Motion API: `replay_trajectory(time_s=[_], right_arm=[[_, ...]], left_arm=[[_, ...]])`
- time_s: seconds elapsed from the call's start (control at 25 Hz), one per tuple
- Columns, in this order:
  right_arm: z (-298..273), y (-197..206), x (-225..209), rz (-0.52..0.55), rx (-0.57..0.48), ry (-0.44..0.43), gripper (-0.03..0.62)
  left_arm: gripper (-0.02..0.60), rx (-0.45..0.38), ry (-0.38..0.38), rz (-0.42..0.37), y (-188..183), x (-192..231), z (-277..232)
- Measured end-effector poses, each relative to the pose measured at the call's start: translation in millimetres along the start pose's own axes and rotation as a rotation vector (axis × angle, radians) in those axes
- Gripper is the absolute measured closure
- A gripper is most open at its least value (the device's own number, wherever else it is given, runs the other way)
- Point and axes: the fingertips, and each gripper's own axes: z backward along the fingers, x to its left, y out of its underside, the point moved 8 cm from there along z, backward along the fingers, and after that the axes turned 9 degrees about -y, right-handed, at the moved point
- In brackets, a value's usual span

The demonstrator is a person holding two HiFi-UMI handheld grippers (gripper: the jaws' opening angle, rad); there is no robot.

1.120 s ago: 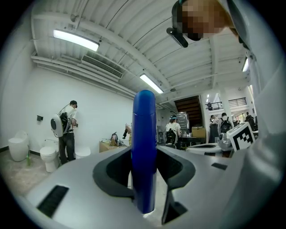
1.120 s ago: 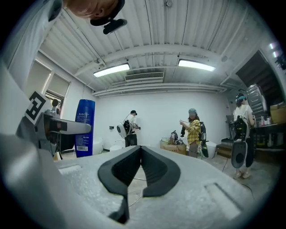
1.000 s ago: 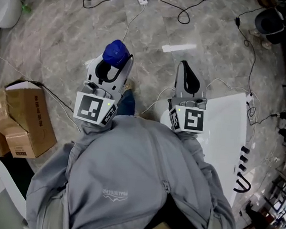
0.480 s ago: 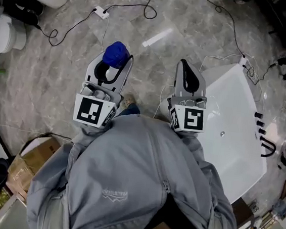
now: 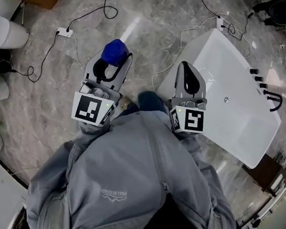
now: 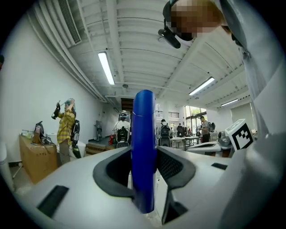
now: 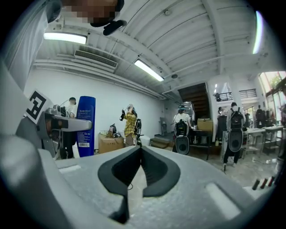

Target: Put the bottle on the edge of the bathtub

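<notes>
While the left gripper (image 5: 111, 62) clenched the tall blue plastic bottle (image 5: 115, 51) upright at centre left and the right gripper (image 5: 188, 74) sat pinched shut, empty, the glossy white bathtub (image 5: 227, 138) lay apart at upper right, where its slick rim could probably let the bottle topple.
</notes>
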Motion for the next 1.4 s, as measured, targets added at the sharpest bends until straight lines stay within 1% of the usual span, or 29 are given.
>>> replay_trajectory(time_s=[0.16, 0.32, 0.64, 0.92, 1.16, 1.28, 1.4], right_arm=[[-0.1, 7.2, -18.0, -0.015, 0.012, 0.047, 0.591], [-24.4, 6.3, -46.4, -0.017, -0.015, 0.065, 0.591], [-94.2, -12.2, -130.2, 0.011, -0.088, 0.079, 0.591], [-130.2, -11.4, -193.7, -0.008, -0.069, 0.106, 0.591], [-137.5, -10.7, -259.8, -0.010, -0.054, 0.176, 0.591], [-133.1, -9.7, -288.3, -0.010, -0.055, 0.215, 0.591], [-124.6, -6.7, -306.0, -0.018, -0.050, 0.256, 0.591]], left_arm=[[0.426, 0.029, 0.065, 0.033, 11.4, -7.8, -30.0], [0.425, 0.029, 0.088, 0.059, 13.6, -3.7, -68.8], [0.425, 0.010, 0.137, 0.007, -3.5, -1.7, -166.2], [0.425, 0.011, 0.179, -0.010, -9.0, -5.9, -250.0], [0.425, 0.001, 0.231, 0.004, -11.5, -25.1, -323.9], [0.425, -0.003, 0.261, 0.007, -12.1, -40.7, -350.6], [0.425, 0.005, 0.298, 0.007, -10.9, -54.5, -368.9]])
